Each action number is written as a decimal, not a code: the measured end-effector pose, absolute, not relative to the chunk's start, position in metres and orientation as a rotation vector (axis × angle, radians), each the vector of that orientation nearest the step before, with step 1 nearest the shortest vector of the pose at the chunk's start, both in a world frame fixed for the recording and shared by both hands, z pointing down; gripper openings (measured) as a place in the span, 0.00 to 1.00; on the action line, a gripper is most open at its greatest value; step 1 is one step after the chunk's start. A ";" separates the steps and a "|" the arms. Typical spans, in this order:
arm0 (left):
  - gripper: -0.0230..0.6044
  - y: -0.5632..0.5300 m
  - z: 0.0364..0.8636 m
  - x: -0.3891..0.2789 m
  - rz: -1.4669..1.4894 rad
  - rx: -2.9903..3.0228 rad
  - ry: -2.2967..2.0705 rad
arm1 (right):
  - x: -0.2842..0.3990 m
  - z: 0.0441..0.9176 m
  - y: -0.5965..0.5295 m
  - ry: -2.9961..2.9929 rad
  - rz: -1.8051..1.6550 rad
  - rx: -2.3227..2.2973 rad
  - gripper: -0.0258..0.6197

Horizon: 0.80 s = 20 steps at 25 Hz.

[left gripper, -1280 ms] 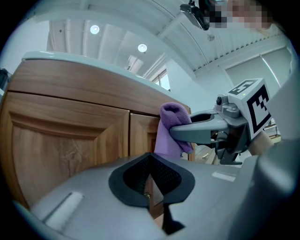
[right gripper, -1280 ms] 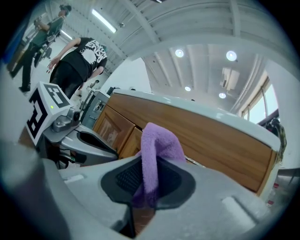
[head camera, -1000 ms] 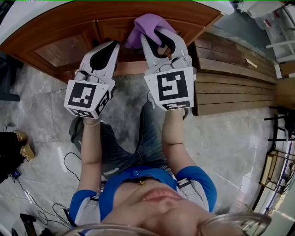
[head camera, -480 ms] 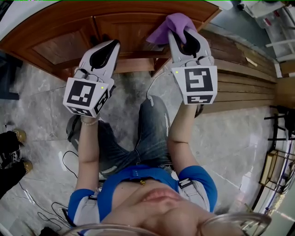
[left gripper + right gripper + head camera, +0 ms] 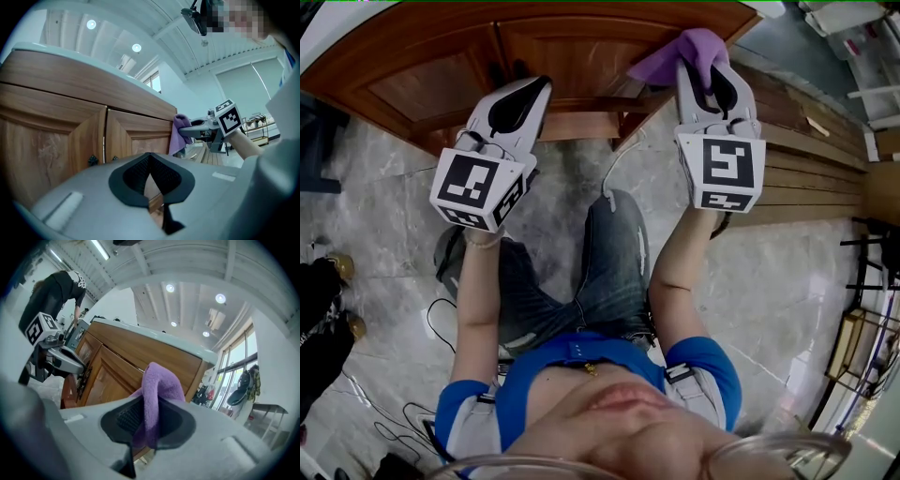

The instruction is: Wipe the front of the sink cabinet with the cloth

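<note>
The wooden sink cabinet runs across the top of the head view, with two panelled doors. A purple cloth is pinched in my right gripper and pressed against the cabinet's front near its right corner. In the right gripper view the cloth stands folded between the jaws of that gripper. My left gripper is shut and holds nothing. It hovers in front of the doors near their small dark handles, left of the right gripper.
A slatted wooden platform lies right of the cabinet on the marble floor. Cables trail on the floor at the left. A person in black bends over beyond the cabinet's far end. A metal rack stands at the right edge.
My right gripper has slid the cloth to the right along the cabinet front, from the middle doors to the right corner. The left gripper has barely moved.
</note>
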<state>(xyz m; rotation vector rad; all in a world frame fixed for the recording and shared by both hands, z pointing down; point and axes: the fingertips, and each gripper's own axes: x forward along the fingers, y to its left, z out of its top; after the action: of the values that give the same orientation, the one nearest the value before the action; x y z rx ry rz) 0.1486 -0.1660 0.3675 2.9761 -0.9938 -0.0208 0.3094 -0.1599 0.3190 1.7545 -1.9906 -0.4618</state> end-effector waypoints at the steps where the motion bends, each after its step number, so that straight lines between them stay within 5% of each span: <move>1: 0.04 -0.166 0.368 0.149 -0.019 2.976 -0.992 | 0.310 0.319 -0.160 -1.997 -0.468 1.758 0.14; 20: 0.04 -0.164 0.373 0.149 0.001 2.980 -0.990 | 0.318 0.369 -0.160 -2.036 -0.349 1.770 0.14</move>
<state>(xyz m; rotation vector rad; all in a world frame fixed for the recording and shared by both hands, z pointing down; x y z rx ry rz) 0.1486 -0.1636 0.3726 2.9800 -0.9900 0.0006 0.3180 -0.1601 0.3692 1.7703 -2.0365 -0.3487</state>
